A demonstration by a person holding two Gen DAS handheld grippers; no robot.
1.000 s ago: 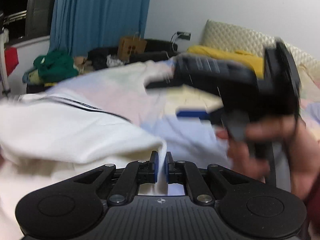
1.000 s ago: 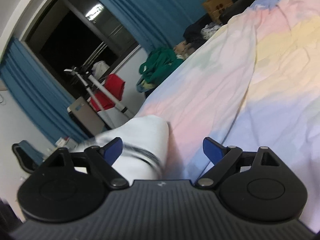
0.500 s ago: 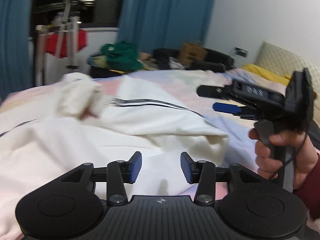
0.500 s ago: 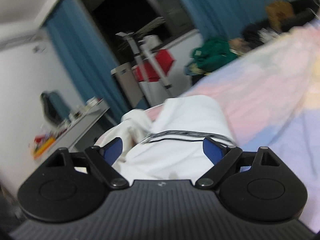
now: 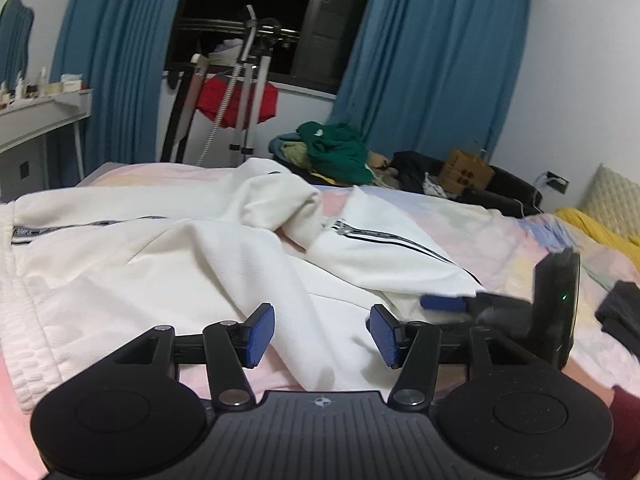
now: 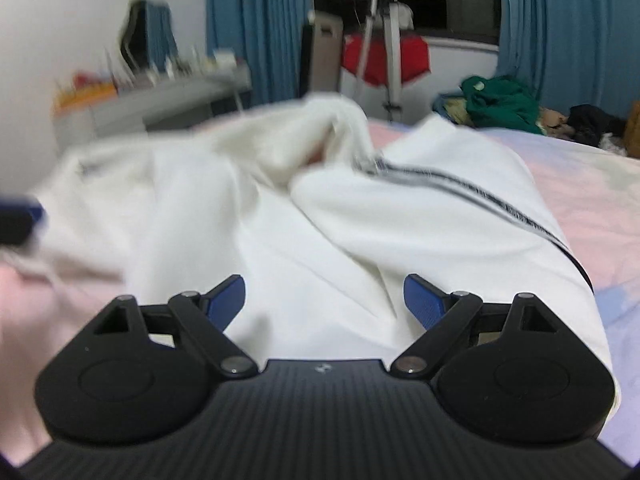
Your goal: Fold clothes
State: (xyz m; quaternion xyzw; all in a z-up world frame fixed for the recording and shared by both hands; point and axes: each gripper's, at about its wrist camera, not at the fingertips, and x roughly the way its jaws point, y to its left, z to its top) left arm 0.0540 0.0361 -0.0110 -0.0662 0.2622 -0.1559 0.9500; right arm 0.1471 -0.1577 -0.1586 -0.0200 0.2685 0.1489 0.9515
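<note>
A white garment (image 5: 168,264) with a black-and-white side stripe lies rumpled across the pastel bed sheet (image 5: 500,236); it also fills the right wrist view (image 6: 360,232). My left gripper (image 5: 322,338) is open and empty, low over the garment's near edge. My right gripper (image 6: 324,300) is open and empty, just above the white fabric. The right gripper also shows at the right of the left wrist view (image 5: 444,303), beside the striped fold. A blue fingertip (image 6: 24,210) at the left edge of the right wrist view is blurred.
A green clothes pile (image 5: 336,152) and a dark sofa with a cardboard box (image 5: 466,168) stand beyond the bed. A drying rack with a red cloth (image 5: 240,100) stands by the window. A white desk (image 5: 36,120) is at left. A dark garment (image 5: 620,316) lies at the right.
My left gripper opened and let go of the white garment, which now lies on the bed. Both grippers swung left toward the window; the right one dropped low beside the striped fold.
</note>
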